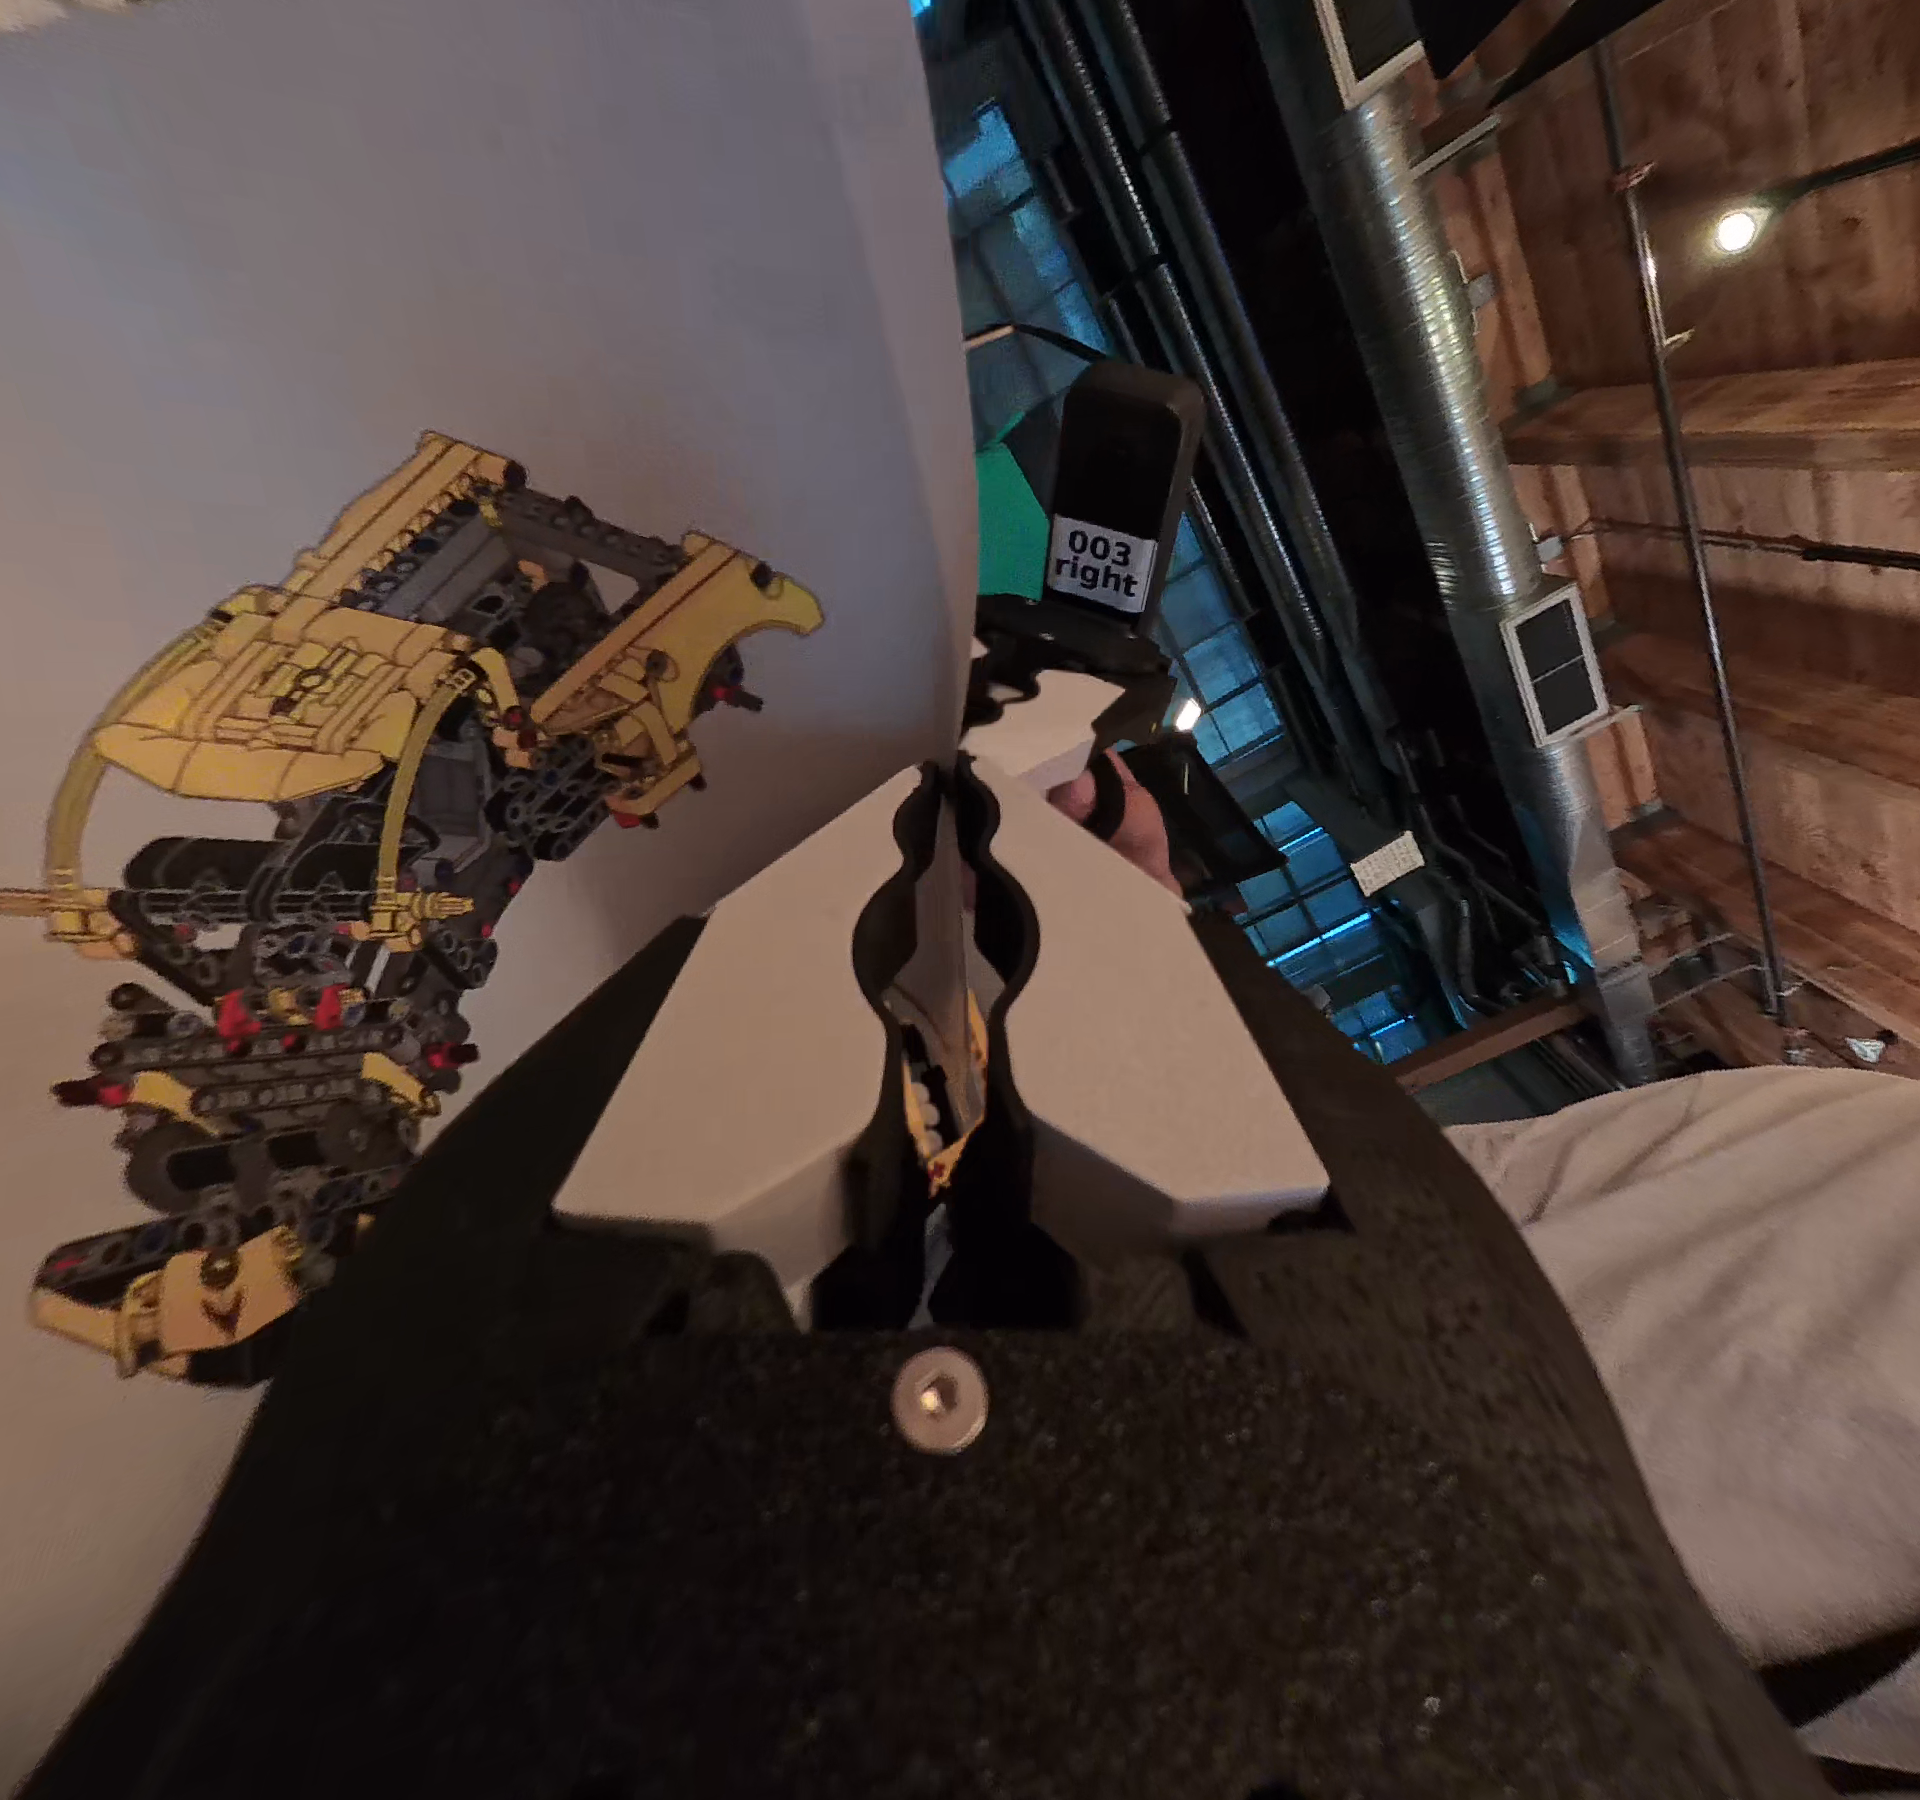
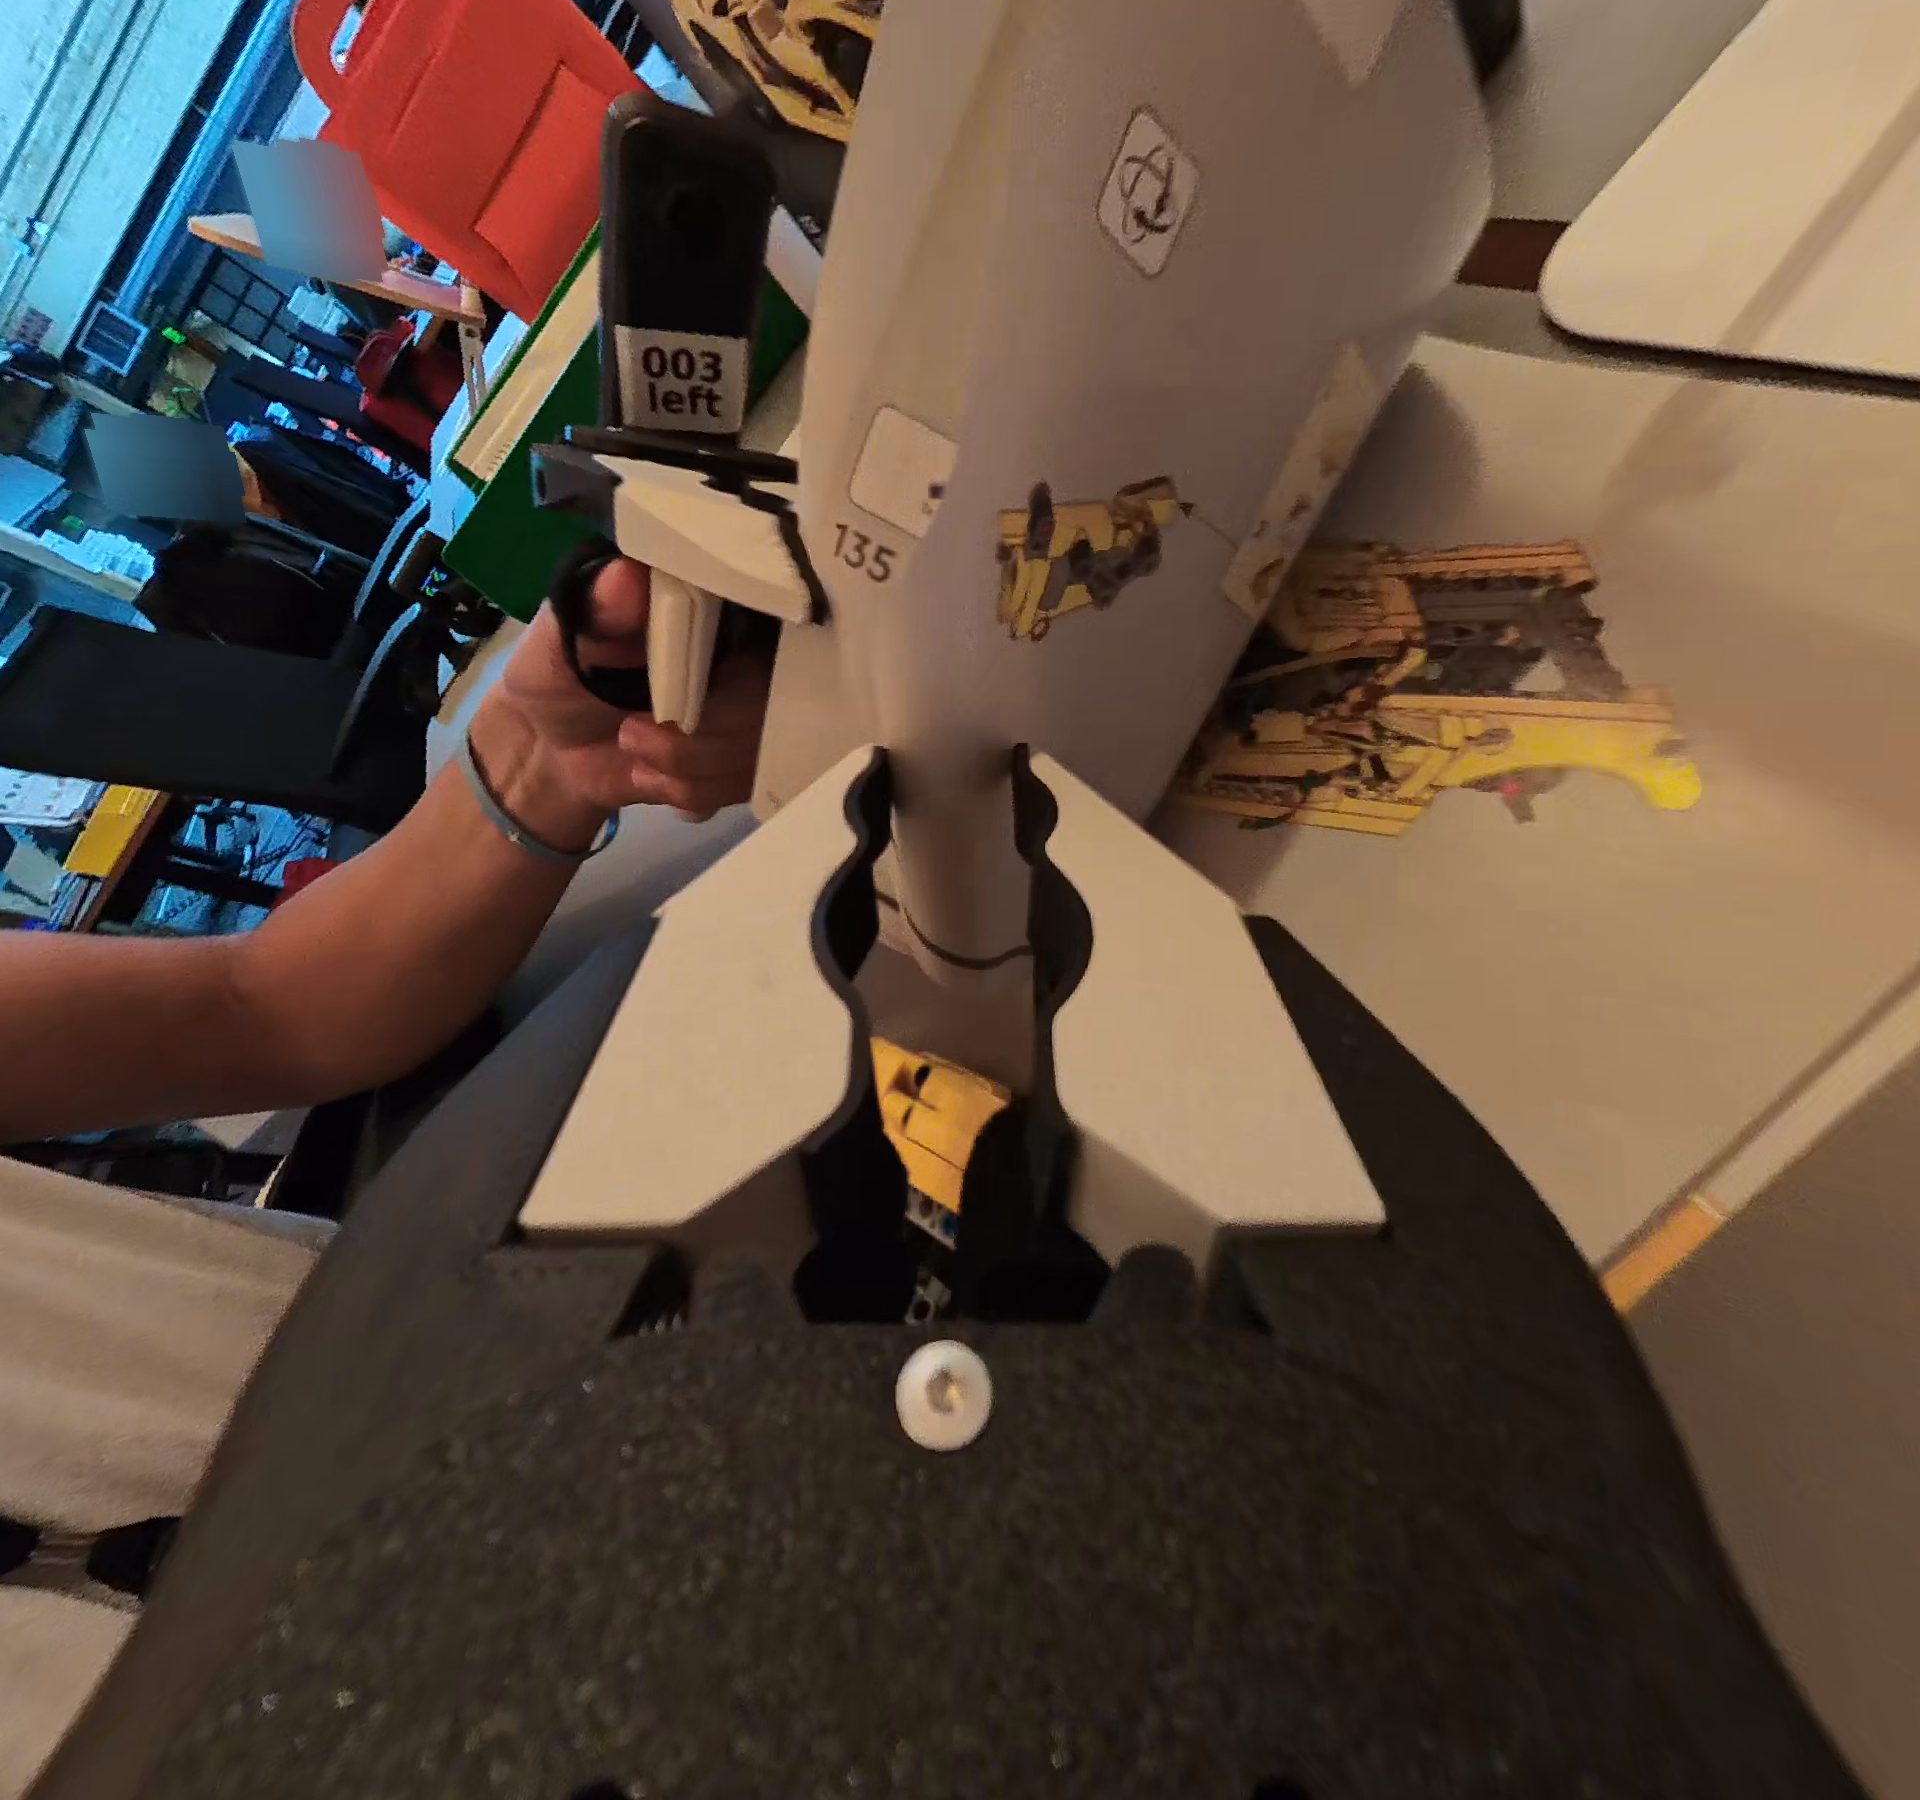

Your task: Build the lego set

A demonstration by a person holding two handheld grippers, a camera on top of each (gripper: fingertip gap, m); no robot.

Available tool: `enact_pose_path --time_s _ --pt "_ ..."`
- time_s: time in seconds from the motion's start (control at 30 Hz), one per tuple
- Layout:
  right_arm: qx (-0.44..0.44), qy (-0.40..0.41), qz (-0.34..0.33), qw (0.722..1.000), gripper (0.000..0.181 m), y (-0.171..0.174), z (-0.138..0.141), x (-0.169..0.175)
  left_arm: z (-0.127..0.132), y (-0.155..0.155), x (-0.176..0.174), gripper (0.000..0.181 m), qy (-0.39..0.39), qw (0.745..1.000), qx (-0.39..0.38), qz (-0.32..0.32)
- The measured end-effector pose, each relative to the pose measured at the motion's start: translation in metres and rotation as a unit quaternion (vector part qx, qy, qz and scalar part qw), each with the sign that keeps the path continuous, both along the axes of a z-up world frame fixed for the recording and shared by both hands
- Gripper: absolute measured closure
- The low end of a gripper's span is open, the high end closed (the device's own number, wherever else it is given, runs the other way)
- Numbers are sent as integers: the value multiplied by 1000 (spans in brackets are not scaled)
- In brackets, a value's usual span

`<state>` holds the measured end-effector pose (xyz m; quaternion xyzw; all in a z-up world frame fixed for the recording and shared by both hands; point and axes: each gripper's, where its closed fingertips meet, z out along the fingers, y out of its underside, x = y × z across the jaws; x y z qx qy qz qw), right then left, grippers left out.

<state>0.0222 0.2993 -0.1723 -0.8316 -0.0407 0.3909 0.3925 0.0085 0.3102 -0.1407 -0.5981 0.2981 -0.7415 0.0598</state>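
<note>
Left wrist view: left gripper [image 1: 951, 919] pinches instruction page [image 1: 468, 296]; right gripper [image 2: 951, 877] loosely straddles it.

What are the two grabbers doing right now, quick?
Left gripper: shut on a page of the instruction booklet.
Right gripper: jaws apart around a curled booklet page, not clearly clamped.

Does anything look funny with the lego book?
Yes. The instruction booklet is off the table, its pages curled and bowed. The left gripper pinches one page edge, and the right gripper straddles a bent page.
</note>
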Motion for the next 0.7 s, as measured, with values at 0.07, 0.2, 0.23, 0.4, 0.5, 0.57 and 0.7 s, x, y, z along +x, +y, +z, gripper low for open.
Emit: enact_pose_path --time_s 0.07,0.2,0.23,0.4,0.5,0.57,0.7 --pt "-1 -1 -12 1000 156 -1 1 11 -1 4 -1 180 4 1000 1 6" --pt "21 -67 -90 994 128 3 6 47 -3 9 -3 181 8 1000 -3 15" --pt "34 -88 -107 990 122 4 11 53 -2 8 -3 181 8 1000 -4 13" --pt "41 -75 -61 994 116 2 20 21 -2 2 0 180 10 1000 0 6" --pt "-6 31 21 999 118 -1 13 -23 -1 -1 1 180 7 1000 -4 -1" --pt "-4 5 25 1000 123 4 4 -28 -2 -2 1 179 9 1000 -5 -3" --pt "2 -26 13 1000 145 6 2 -20 2 -2 -1 178 0 1000 -10 -6"
